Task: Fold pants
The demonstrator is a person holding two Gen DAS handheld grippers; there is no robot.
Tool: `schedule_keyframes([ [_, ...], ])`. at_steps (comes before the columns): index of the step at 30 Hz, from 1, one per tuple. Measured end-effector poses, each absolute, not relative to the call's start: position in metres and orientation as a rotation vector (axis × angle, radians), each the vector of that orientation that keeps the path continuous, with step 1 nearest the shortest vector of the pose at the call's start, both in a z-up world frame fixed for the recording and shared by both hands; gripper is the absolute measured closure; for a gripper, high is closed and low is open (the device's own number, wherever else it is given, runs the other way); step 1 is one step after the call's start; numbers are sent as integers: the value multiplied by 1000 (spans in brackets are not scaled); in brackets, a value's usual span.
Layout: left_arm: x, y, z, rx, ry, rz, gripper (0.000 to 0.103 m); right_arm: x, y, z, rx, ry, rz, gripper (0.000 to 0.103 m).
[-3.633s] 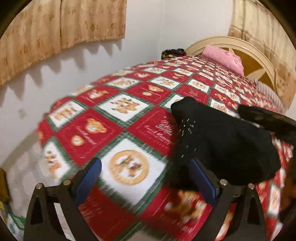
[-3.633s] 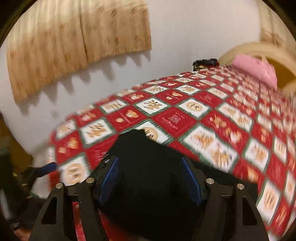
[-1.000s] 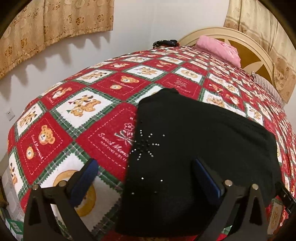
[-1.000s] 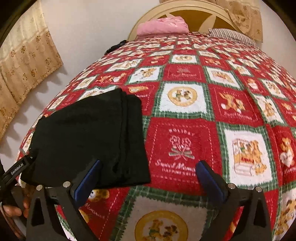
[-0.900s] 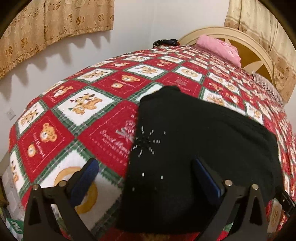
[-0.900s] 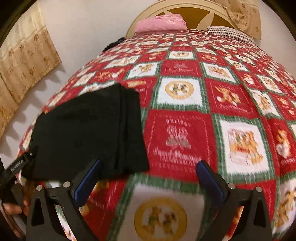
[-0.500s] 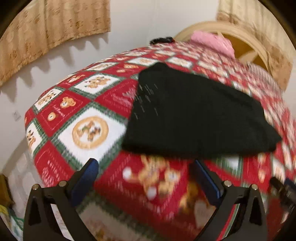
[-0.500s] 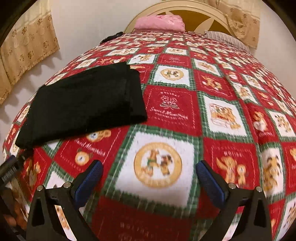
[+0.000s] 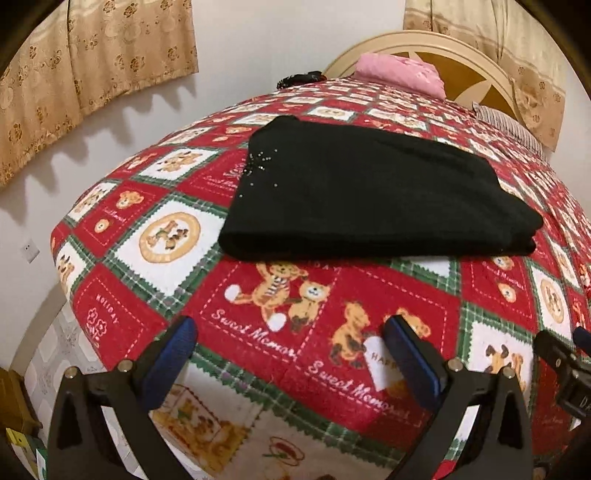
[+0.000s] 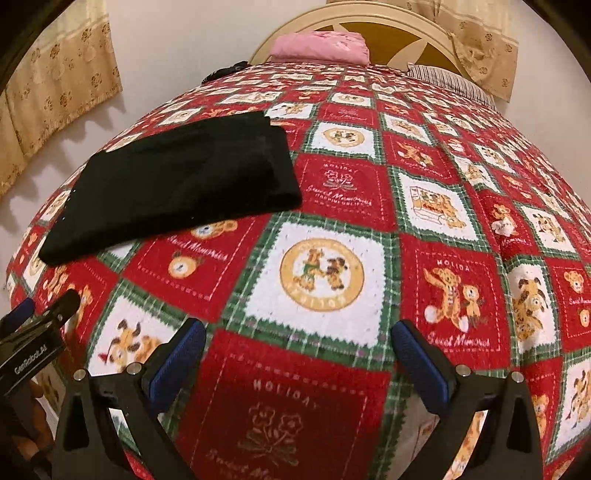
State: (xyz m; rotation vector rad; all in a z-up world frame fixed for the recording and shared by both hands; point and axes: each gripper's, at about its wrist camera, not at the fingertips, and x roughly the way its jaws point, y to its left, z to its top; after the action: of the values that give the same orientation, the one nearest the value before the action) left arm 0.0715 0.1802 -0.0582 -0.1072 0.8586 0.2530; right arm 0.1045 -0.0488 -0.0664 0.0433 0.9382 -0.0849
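A pair of black knit pants (image 9: 369, 192), folded into a flat, thick rectangle, lies on a bed covered by a red, green and white patchwork blanket printed with teddy bears (image 9: 295, 332); the bundle sits near the foot corner of the bed, on the side towards a white wall hung with a gold patterned curtain (image 9: 92, 55); a scatter of tiny silver studs marks one corner of the cloth. The edges look even and stacked in several layers, so the folding appears finished or nearly so, and the pants seem left there simply to rest flat.

The left gripper (image 9: 290, 365) hovers above the bare blanket just in front of the bundle, its blue-padded jaws spread wide with nothing between them; the right gripper (image 10: 297, 354) hovers further along the bed, the pants off to its left, its jaws likewise spread and empty; neither touches the cloth, which suits hands that have let go and are standing clear.

At the far end of the bed a pink cushion (image 10: 319, 46) and a striped pillow (image 10: 447, 83) lie against a rounded cream headboard (image 10: 388, 27); a small dark object near the pink cushion is too small to identify.
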Motion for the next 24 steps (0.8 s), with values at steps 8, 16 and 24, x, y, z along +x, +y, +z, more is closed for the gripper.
schedule_keyframes([
  [8, 44, 177, -56, -113, 897, 214, 0, 78, -39, -67, 33, 931, -66, 1],
  [16, -5, 172, -19, -91, 733, 204, 0, 42, -31, -44, 110, 816, -16, 1],
  [24, -31, 164, 45, -24, 544, 256, 0, 2, -21, 19, 78, 613, 13, 1],
])
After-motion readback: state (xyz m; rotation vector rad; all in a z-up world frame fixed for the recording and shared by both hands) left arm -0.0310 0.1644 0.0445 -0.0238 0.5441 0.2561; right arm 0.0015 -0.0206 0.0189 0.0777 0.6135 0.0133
